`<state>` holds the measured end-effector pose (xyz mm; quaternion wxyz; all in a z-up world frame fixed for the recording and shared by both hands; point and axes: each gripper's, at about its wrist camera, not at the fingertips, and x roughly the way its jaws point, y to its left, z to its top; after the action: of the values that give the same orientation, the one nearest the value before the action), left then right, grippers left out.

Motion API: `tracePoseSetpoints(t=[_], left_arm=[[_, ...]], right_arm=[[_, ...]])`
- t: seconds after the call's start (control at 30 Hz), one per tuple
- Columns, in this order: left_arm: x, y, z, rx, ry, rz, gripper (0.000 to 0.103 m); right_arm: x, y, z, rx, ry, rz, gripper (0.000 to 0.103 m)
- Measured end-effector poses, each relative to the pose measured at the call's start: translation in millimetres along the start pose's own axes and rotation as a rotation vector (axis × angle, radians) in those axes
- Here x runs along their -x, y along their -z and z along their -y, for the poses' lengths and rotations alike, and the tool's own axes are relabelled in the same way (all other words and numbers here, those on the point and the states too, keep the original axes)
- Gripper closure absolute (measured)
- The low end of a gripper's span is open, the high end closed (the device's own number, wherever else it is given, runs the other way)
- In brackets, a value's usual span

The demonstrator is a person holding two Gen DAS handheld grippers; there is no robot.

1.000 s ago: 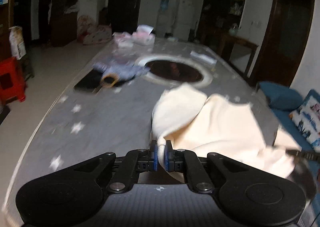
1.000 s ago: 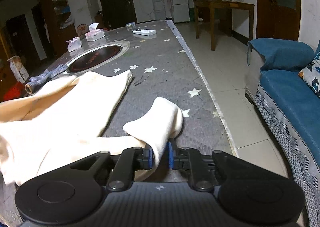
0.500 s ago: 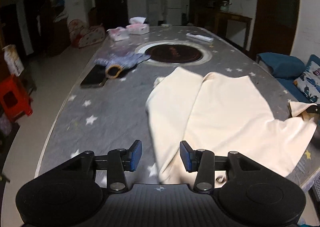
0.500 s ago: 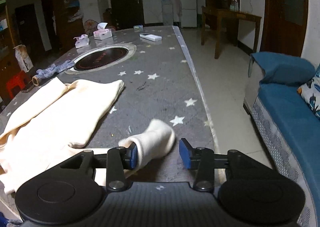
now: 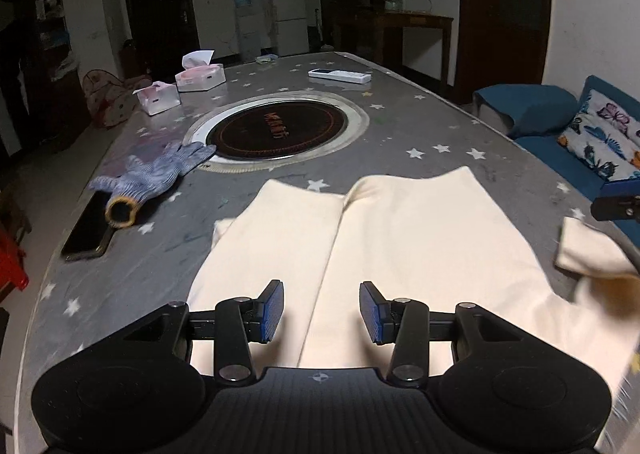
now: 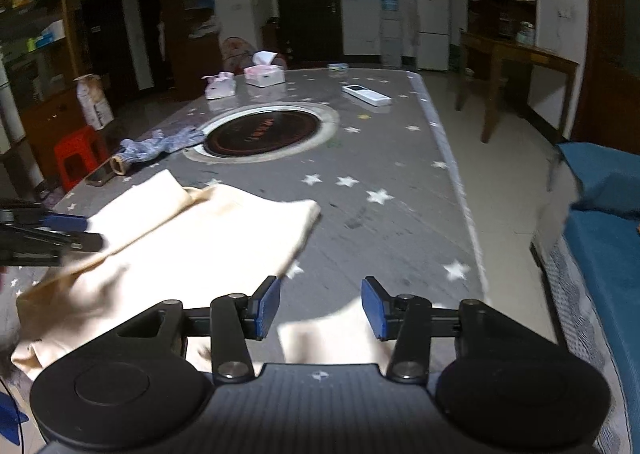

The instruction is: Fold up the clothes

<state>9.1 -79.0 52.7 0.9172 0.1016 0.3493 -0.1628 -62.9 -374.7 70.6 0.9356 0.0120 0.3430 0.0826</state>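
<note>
Both the left gripper [image 5: 321, 312] and right gripper [image 6: 319, 308] gape wide, holding nothing, above the cream garment [image 5: 400, 246] lying on the worktop [image 5: 420, 125] (two tissue boxes [image 5: 200, 74] beyond, tissue poking out).

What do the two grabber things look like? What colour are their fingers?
Both look alike. The left gripper and the right gripper have matte black bodies with fine ribbed lines, a round disc on each side, and a small crosshair mark in the middle. Black link arms with silver screws carry the fingers, which have flat, ridged blue pads. No sleeves or hands show.
</note>
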Motion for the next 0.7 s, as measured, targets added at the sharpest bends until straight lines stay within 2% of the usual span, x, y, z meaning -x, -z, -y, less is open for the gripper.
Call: tracePoseSetpoints(t=[0.27,0.33,0.37,0.4,0.43,0.47,0.53,0.63,0.7], left_arm=[[-56.0,-16.3,-4.0,0.021,-0.025,-0.025,0.06],[-67.9,-15.9,-6.7,0.023,-0.032,-0.039,0.064],[-68.4,-15.2,-8.3,0.016,-0.04,-0.028,0.074],[-68.7,-14.5,-10.0,0.011,-0.047,-0.017,0.078],[-66.9,-15.1,-13.0,0.021,-0.039,-0.016,0.09],[-65.1,-15.7,-16.2,0.032,-0.031,-0.013,0.098],[-57.3,-16.1,-27.4,0.069,-0.034,0.002,0.099],[-40.9,-15.6,-44.4,0.101,-0.087,0.048,0.099],[-23.4,-12.4,-65.3,0.174,-0.102,0.086,0.099]], right_arm=[[-45.8,-27.6,-20.6,0.037,-0.072,-0.03,0.057],[-57.9,-33.9,-25.6,0.046,-0.084,-0.039,0.056],[-61.5,-34.8,-27.7,0.051,-0.086,-0.042,0.056],[-66.9,-36.9,-30.0,0.055,-0.087,-0.047,0.055],[-72.1,-38.8,-32.2,0.059,-0.088,-0.052,0.054],[-75.8,-39.8,-33.6,0.062,-0.091,-0.057,0.054],[-83.0,-40.9,-35.7,0.068,-0.089,-0.065,0.054],[-92.6,-41.9,-35.7,0.069,-0.082,-0.079,0.054],[-98.5,-41.6,-34.6,0.065,-0.076,-0.088,0.054]])
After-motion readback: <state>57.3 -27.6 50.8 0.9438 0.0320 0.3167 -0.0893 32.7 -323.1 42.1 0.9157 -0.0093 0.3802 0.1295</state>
